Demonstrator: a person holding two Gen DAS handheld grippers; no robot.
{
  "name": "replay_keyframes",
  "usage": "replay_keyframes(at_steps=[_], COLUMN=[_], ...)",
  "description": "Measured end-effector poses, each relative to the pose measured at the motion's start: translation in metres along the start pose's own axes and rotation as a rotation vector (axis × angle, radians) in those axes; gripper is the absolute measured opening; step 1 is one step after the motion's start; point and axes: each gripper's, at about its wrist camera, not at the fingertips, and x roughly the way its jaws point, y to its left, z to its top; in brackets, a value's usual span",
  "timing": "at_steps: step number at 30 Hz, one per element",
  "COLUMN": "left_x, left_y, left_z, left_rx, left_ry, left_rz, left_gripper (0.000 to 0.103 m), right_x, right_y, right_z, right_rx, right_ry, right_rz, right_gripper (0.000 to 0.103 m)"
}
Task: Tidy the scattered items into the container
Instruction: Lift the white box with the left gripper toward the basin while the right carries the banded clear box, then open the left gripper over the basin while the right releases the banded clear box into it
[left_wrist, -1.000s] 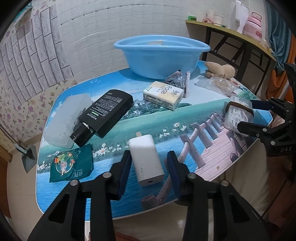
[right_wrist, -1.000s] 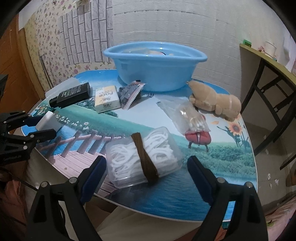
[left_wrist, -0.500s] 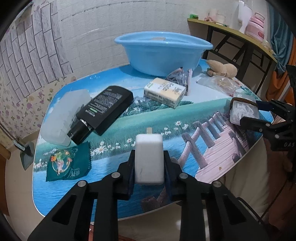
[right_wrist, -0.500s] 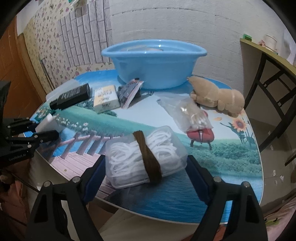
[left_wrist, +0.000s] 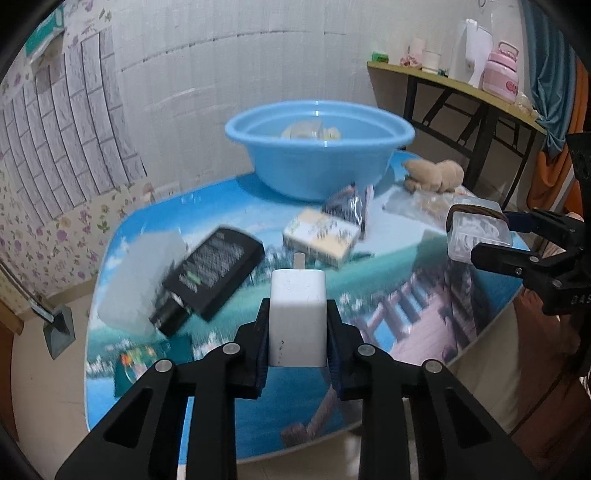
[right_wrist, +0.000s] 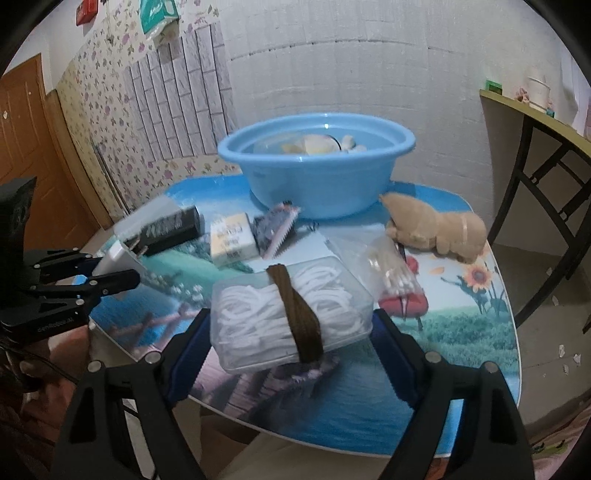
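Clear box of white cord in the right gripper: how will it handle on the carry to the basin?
The clear box looks rigid, so the right gripper, spread wide around it, likely won't crush it. Smooth plastic walls may slip. The coiled cord inside probably weighs little; the brown band should keep it shut.

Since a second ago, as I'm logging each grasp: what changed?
The left tool closed on the white charger and lifted it off the table. The right tool closed on the clear box of white cord and raised it too. The blue basin, black bottle and plush toy stayed put.
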Motion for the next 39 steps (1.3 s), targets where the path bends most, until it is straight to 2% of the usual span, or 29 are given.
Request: replay_keyframes(at_steps=[10, 19, 30, 39], left_x=[-0.002, 0.018, 0.057, 0.089], left_y=[-0.004, -0.008, -0.015, -0.019], left_z=[0.053, 0.096, 0.139, 0.154], left_rx=[0.027, 0.049, 0.074, 0.081], left_ry=[-0.098, -0.141, -0.139, -0.107], left_rz=[-0.009, -0.028, -0.049, -0.051], left_gripper=[0.025, 0.025, 0.025, 0.025], right_x=[-0.005, 0.012, 0.051, 0.072], right_y=[0.002, -0.009, -0.031, -0.046], right_z=[0.043, 0.086, 0.114, 0.125], right_rx=[-0.011, -0.009, 0.006, 0.011], right_ry=[-0.098, -0.145, -0.128, -0.111], right_rz=[0.030, 0.020, 0.021, 0.004], right_gripper=[0.084, 0.084, 0.084, 0.085])
